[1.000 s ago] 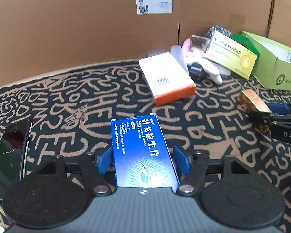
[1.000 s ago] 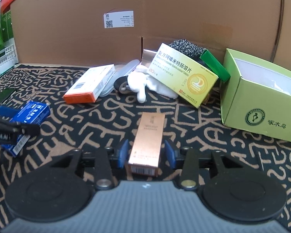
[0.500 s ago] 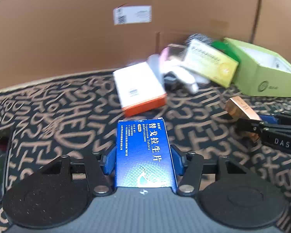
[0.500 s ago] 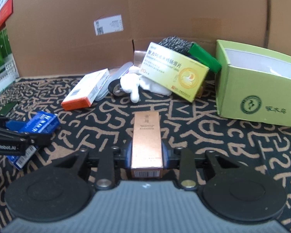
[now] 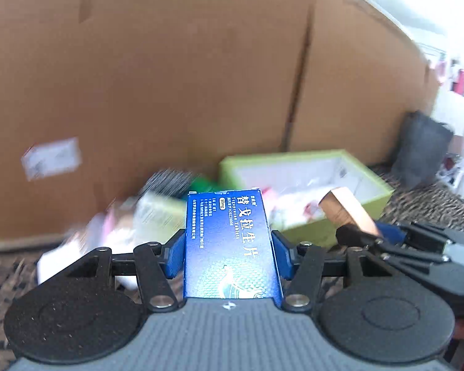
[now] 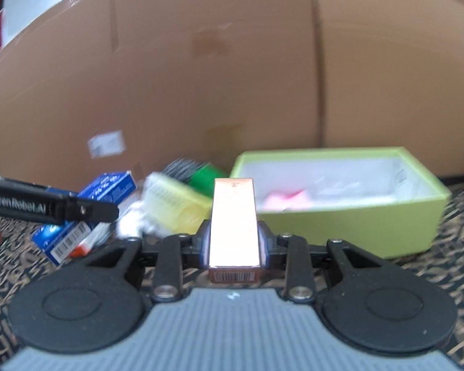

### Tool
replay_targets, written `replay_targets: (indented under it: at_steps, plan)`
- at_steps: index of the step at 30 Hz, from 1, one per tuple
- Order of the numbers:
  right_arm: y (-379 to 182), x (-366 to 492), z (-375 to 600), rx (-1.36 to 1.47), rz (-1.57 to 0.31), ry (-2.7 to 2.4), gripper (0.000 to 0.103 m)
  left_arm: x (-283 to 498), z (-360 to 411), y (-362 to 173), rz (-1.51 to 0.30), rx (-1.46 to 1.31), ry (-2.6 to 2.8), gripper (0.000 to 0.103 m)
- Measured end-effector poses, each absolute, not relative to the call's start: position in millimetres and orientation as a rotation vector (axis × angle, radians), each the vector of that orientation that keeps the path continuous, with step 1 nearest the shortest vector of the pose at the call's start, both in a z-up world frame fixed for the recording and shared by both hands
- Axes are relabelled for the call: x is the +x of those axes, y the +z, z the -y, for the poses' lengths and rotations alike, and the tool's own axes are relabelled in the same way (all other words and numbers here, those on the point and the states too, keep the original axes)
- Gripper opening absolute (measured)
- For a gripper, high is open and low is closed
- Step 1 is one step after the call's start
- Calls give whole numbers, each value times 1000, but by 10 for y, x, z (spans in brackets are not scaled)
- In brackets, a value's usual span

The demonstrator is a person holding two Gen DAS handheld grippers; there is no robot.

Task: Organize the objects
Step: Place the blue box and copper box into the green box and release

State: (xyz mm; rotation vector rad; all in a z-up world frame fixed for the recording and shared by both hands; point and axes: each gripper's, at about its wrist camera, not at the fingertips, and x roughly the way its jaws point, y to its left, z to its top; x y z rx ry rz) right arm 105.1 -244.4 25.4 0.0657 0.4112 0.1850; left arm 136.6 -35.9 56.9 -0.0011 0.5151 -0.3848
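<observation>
My left gripper is shut on a blue medicine box, lifted off the patterned cloth. My right gripper is shut on a slim copper-coloured box, also held in the air. Both point toward an open light-green box with a white lining and something pink inside. In the left wrist view the copper box and right gripper hang just right of mine, in front of the green box. In the right wrist view the blue box and the left gripper's fingers are at the left.
A blurred pile lies left of the green box: a yellow-green medicine box, a white and orange box, white soft items and a dark scourer. A tall cardboard wall closes the back. A dark bag sits far right.
Both grippers closed on their boxes, lifted them off the cloth and swung right toward the green box, which now fills more of both views.
</observation>
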Motion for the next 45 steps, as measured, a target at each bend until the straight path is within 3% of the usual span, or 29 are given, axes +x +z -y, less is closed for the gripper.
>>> replay_targets:
  at_steps: [11, 25, 27, 28, 29, 30, 32, 35, 38, 45]
  plan:
    - [639, 1579, 3248, -13, -311, -40, 29, 2355, 1360, 610, -566, -42, -510, 60]
    - [60, 2586, 3735, -27, -524, -87, 29, 2904, 1886, 139, -652, 14, -508, 61]
    - [2, 2661, 3737, -36, -555, -76, 30, 2897, 1898, 118, -639, 7, -514, 65]
    - [-23, 2691, 3731, -46, -569, -67, 30, 2884, 1899, 115, -632, 2, -511, 78]
    - [-41, 2702, 3724, -54, -566, -62, 35, 2873, 1889, 112, -622, 0, -502, 87]
    - [-49, 2700, 3716, -64, -558, -60, 41, 2845, 1840, 112, -606, -2, -494, 88]
    - [-45, 2654, 3709, -77, -540, -67, 66, 2802, 1821, 126, -582, 8, -491, 89]
    - [-21, 2529, 3728, -77, -482, -61, 89, 2799, 1798, 149, -574, 16, -478, 89]
    - [11, 2413, 3727, -51, -450, -44, 103, 2758, 1749, 167, -571, 7, -477, 89]
    - [118, 2158, 3637, -49, -391, -36, 103, 2566, 1622, 259, -568, -27, -479, 90]
